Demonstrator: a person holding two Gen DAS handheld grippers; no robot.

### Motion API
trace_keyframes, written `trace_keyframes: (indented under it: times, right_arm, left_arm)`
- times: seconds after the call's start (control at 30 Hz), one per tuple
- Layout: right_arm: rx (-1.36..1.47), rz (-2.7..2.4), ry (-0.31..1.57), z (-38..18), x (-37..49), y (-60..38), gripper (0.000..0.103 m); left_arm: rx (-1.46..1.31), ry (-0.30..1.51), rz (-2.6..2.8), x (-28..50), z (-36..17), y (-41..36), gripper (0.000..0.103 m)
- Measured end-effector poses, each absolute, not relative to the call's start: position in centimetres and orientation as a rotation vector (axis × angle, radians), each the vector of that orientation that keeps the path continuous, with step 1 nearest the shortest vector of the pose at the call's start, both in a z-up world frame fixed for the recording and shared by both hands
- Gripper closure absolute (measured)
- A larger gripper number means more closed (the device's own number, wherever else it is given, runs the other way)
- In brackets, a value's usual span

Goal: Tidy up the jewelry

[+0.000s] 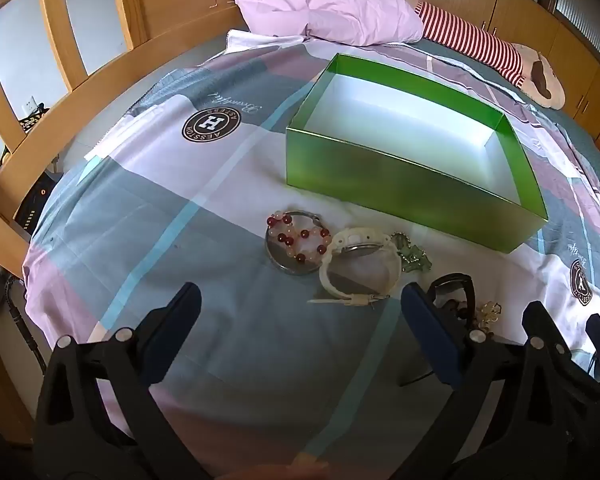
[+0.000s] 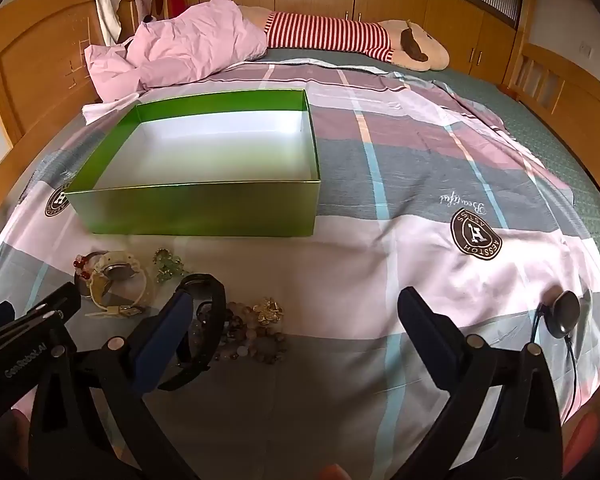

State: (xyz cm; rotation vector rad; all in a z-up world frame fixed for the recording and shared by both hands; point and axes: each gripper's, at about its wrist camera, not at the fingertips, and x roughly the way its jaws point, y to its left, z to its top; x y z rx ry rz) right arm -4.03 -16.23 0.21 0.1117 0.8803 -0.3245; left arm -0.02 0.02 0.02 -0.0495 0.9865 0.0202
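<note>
An empty green box (image 1: 412, 184) with a white inside stands on the bedspread. In front of it lies the jewelry: a red and pink bead bracelet (image 1: 300, 236) on a silver bangle (image 1: 288, 269), a white watch (image 1: 360, 264), a green crystal piece (image 1: 414, 256), a black watch band (image 2: 208, 320), brown bead bracelets (image 2: 244, 336) and a gold brooch (image 2: 266, 312). My left gripper (image 1: 300, 296) hangs open just short of the bangle and white watch. My right gripper (image 2: 296, 296) is open too, its left finger over the black band, with nothing between its pads.
A crumpled pink quilt (image 2: 180, 48) and a red-striped plush toy (image 2: 332, 34) lie at the far end of the bed. Wooden bed rails (image 1: 80, 92) run along the left. A dark round device (image 2: 566, 314) with a cable rests at the right.
</note>
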Motion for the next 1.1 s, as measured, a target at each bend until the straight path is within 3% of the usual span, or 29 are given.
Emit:
trace_keyframes:
  times: [1.1]
  right_arm:
    - [0.106,-0.308,0.856,0.6,-4.7,-15.7,0.003]
  left_arm:
    - [-0.031,1.005,0.027,0.2,-0.4,0.1,0.004]
